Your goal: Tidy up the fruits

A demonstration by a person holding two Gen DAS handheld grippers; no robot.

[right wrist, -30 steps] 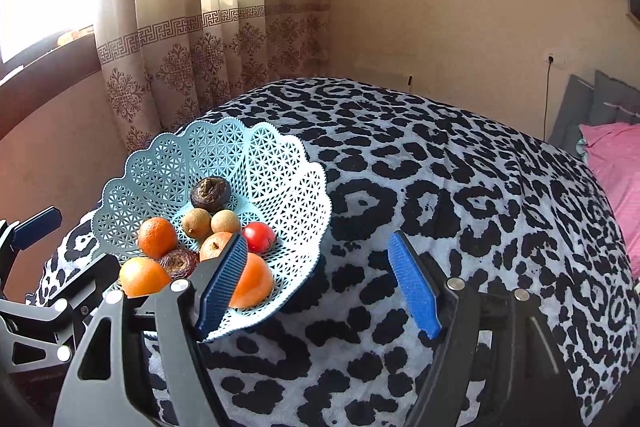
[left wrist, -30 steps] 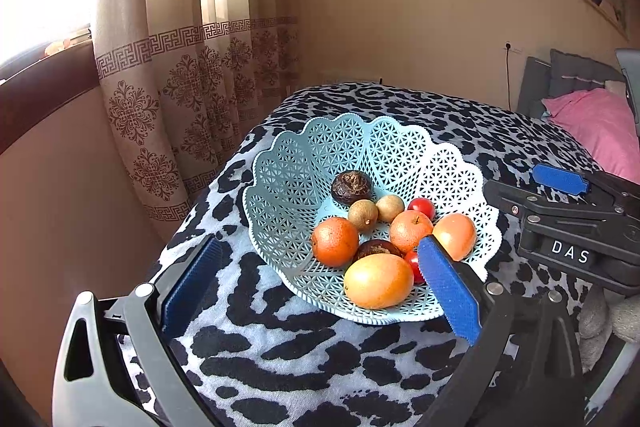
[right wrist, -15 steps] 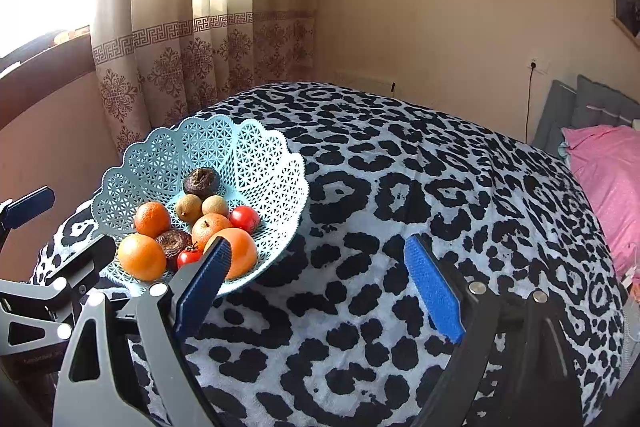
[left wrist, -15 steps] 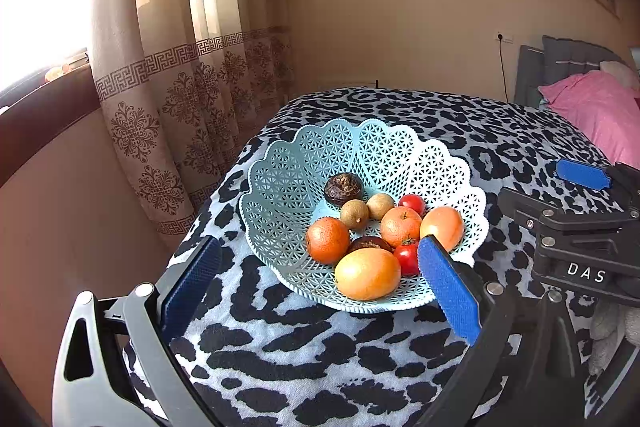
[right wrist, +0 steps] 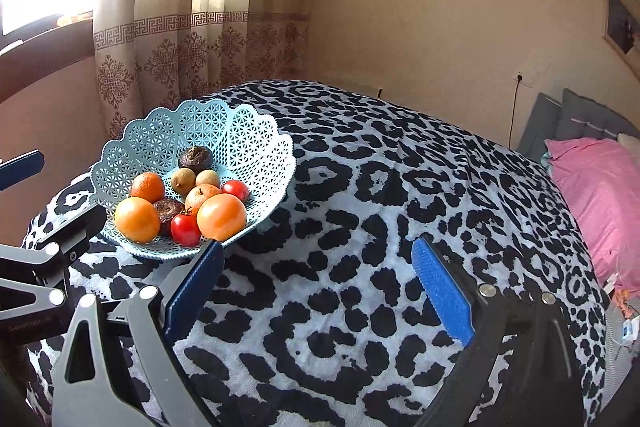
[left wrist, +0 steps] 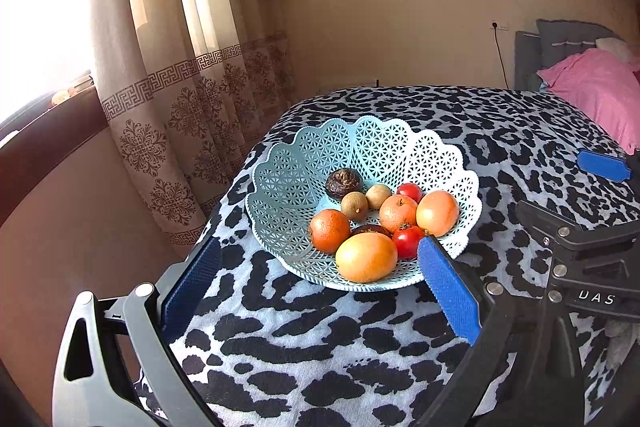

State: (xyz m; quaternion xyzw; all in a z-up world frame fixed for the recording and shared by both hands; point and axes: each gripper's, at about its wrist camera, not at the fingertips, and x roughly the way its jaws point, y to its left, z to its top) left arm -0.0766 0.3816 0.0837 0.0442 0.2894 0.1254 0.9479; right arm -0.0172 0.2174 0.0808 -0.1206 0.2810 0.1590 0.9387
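Both grippers spread and empty over the leopard-print bed

The left gripper [left wrist: 316, 283] and right gripper [right wrist: 320, 267] hover with jaws wide apart, holding nothing. Just beyond them the pale blue lattice basket [left wrist: 304, 163] rests on the bedspread [right wrist: 400, 187], holding oranges, tomatoes and small brown fruits; a pink pillow [right wrist: 600, 195] lies farther right.

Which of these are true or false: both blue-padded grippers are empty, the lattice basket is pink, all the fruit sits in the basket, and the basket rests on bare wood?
1. Both the left gripper and the right gripper are open and hold nothing. True.
2. The plastic lattice basket is pink. False: it is pale blue.
3. All visible fruit, including the two red tomatoes, lies inside the basket. True.
4. The basket rests on bare wood. False: it sits on a black-and-white leopard-print cloth.
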